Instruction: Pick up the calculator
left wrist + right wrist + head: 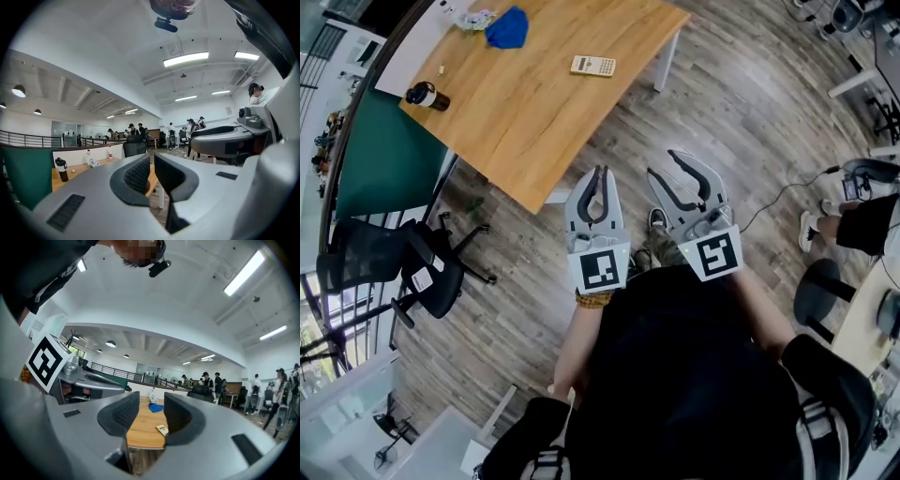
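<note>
The calculator (592,66) is a small pale slab lying flat on the wooden table (534,112), far ahead of both grippers. Between the right gripper's jaws it shows again, the calculator (162,429) near the table's (140,430) front edge. My left gripper (598,178) hovers over the floor just off the table's corner, jaws shut with nothing in them; its own view shows the left gripper (152,161) with pads together. My right gripper (664,162) is beside it, jaws apart and empty, as the right gripper (151,408) shows in its own view too.
A blue cloth (507,28) and a dark tumbler (427,96) lie on the table. A green partition (384,159) and a black office chair (403,267) stand at the left. A seated person (862,220) and a stool (820,291) are at the right.
</note>
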{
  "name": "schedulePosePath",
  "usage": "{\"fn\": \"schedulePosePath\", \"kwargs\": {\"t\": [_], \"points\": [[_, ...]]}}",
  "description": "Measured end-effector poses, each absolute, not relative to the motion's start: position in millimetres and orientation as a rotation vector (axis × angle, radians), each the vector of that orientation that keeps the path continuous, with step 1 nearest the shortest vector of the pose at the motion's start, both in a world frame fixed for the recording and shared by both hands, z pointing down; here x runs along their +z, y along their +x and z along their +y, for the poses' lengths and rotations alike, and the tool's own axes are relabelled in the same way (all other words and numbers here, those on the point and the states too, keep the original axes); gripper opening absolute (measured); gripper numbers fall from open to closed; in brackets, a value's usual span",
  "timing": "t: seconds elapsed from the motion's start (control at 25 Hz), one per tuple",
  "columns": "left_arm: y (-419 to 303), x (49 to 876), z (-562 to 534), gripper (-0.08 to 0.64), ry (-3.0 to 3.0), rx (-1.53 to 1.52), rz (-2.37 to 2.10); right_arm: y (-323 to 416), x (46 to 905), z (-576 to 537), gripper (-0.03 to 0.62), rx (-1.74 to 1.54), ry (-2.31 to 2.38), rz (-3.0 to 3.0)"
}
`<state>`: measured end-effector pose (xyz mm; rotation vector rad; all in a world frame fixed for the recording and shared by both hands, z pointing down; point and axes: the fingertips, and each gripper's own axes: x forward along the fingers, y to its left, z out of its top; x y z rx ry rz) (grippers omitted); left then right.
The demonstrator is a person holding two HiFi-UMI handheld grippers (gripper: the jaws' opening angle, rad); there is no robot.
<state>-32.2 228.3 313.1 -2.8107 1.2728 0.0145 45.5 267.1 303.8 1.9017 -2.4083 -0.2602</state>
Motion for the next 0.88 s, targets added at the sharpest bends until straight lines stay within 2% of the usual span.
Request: {"fn": "schedulePosePath", "kwargs": {"t": [0.2,0.64,0.88], "points": [[-9.6,320.6,215.6,0.048,-2.787,-0.039,1.324,78.9,311.1,258.5,0.179,-0.238,1.905,-2.410],[17.3,334.3,185.8,0.048,-2.723,-0.075,1.448,143.7,349.9,245.9,0.294,-0.225,1.695,-2.327],[15.3,353.4,168.3,0.048,-2.702,-0.152,1.509,153.3,362.9,223.2,0.332,-0.191,1.668,-2.337]]}}
